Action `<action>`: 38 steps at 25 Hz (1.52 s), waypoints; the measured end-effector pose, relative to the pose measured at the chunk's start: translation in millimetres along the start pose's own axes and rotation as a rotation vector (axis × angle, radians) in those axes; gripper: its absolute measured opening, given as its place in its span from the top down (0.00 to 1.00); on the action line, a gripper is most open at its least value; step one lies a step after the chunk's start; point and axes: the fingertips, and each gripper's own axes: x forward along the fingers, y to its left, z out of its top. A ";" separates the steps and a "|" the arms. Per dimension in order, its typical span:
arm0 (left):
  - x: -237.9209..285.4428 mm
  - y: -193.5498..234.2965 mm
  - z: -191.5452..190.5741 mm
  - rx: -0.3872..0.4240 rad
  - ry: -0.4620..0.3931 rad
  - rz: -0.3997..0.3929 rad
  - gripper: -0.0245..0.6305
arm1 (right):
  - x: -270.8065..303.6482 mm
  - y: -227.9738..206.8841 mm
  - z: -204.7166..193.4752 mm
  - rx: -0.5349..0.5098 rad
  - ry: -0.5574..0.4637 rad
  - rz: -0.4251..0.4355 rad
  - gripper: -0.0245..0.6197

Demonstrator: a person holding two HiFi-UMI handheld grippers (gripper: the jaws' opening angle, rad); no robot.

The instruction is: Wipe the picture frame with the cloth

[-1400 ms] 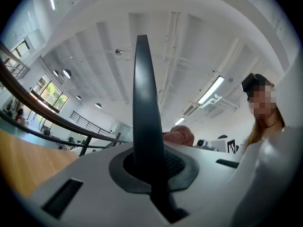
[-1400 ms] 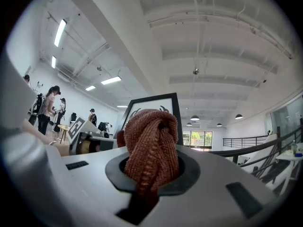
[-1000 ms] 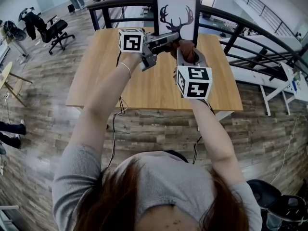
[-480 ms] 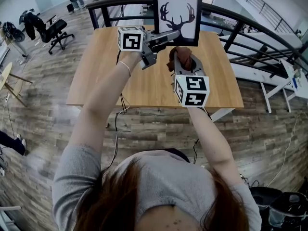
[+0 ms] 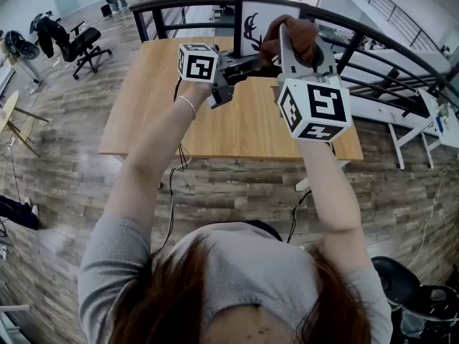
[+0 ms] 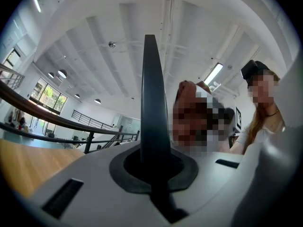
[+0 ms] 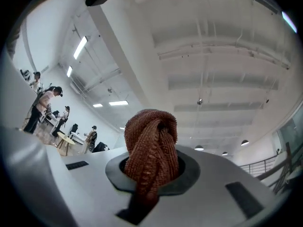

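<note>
The picture frame (image 5: 252,26), black-edged with an antler print on white, stands upright over the far side of the wooden table (image 5: 158,113). My right gripper and the cloth hide most of it. My left gripper (image 5: 264,64) is shut on the frame's lower part. In the left gripper view the frame (image 6: 150,93) shows edge-on as a thin dark blade rising from the left gripper (image 6: 152,171). My right gripper (image 5: 295,49) is raised in front of the frame, shut on a bunched brown cloth (image 5: 290,31). In the right gripper view the cloth (image 7: 152,145) bulges out of the right gripper (image 7: 151,176).
A dark curved railing (image 5: 186,4) runs behind the table. An office chair (image 5: 79,45) stands on the wood floor at far left. Several people (image 7: 42,103) stand by desks far off in the right gripper view.
My right gripper has risen with the cloth from the frame's lower right to in front of its upper part, now covering most of it. The left gripper and frame have stayed put.
</note>
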 end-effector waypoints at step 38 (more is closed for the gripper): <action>-15.6 -20.6 -35.4 -0.023 -0.013 -0.060 0.93 | -2.2 -15.0 -88.5 -0.093 0.132 -0.079 0.89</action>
